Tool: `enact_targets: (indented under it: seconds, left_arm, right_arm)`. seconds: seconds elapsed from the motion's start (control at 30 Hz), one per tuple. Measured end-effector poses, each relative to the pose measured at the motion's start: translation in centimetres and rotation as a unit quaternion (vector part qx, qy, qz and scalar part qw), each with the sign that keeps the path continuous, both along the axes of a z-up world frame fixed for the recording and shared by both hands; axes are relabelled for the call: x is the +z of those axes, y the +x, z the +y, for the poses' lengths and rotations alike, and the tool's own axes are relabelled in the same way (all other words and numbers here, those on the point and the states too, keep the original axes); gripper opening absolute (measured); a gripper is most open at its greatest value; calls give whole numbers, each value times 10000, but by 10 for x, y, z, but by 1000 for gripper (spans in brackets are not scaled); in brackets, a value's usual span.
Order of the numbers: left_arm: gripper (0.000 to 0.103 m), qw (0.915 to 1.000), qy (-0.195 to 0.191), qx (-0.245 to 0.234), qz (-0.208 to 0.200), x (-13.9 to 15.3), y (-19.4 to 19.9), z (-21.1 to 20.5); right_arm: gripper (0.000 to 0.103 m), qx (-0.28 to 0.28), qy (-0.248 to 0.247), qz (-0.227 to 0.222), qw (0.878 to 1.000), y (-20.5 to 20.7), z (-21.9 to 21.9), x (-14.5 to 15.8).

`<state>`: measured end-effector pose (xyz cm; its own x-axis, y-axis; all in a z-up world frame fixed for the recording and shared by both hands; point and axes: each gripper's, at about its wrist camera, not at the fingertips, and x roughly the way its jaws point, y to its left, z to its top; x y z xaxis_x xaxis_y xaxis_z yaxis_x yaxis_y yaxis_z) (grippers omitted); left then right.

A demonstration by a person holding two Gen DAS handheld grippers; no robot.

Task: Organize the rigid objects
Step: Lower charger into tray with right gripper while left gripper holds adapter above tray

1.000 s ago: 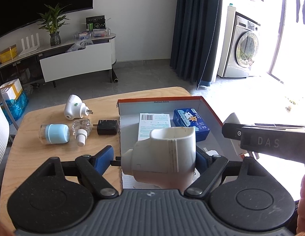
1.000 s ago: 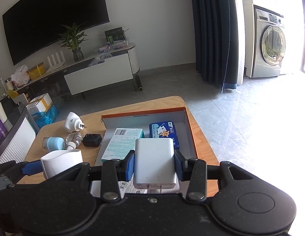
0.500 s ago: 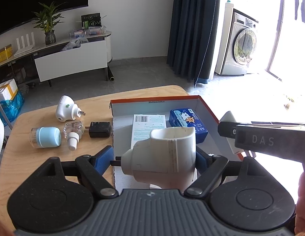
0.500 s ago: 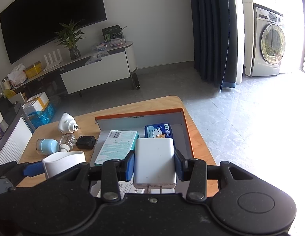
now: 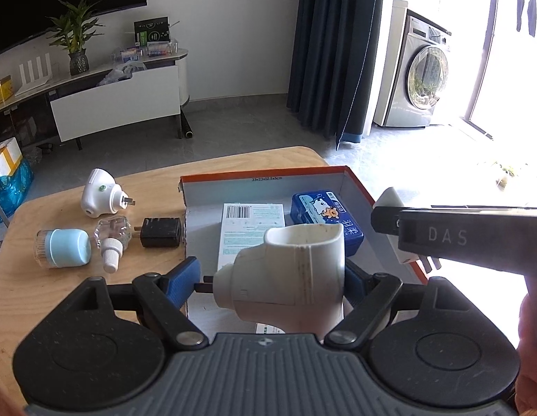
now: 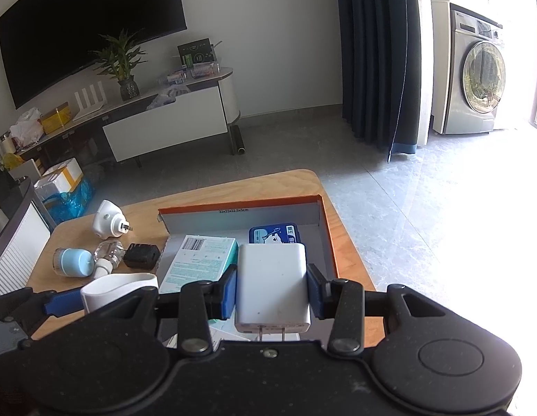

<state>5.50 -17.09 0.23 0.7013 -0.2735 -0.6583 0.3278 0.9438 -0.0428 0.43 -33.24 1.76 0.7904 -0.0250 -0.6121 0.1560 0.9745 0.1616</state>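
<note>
Both grippers over the box [image 5: 358, 187]. Left gripper [image 5: 273, 279] clamps a white plug-in [image 5: 285, 277]; right gripper [image 6: 272, 293] clamps a white charger [image 6: 272, 284]. Risk: the 2 tools colliding in the crowded box during release.

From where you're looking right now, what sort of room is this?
Most likely a home living room. A large dark television hangs on the wall above a low media console with a potted plant, and a front-loading washing machine stands beside dark curtains near a bright doorway.
</note>
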Motion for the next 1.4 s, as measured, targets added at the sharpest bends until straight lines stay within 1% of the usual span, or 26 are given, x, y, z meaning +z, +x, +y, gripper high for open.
enact_targets:
  seconds: [0.53,0.83,0.97,1.07,1.13,1.27,1.4]
  left_arm:
    - [86,9996,-18,-178,202,-13,20,-15]
    - [86,9993,-54,-283,221,-15,29,-26]
    - [86,9991,-56,-370,222,-18,32,-33]
    - [86,9982,-165,-498,281,-20,35,-37]
    - [87,9973,-292,-593,331,-21,36,-38]
    - [89,9978,-350,-531,209,-15,32,-32]
    - [89,9985,-429,-302,164,-8,29,-17]
  right_arm:
    - [50,106,-109,380,9992,54,-11,-19]
    - [50,116,-191,473,9986,80,-17,-26]
    - [50,117,-206,499,9985,87,-21,-27]
    - [50,164,-143,502,9985,90,-24,-28]
    - [51,125,-145,407,9990,89,-26,-26]
    - [52,157,-152,328,9992,84,-26,-18]
    - [52,139,-75,221,9996,75,-25,-10]
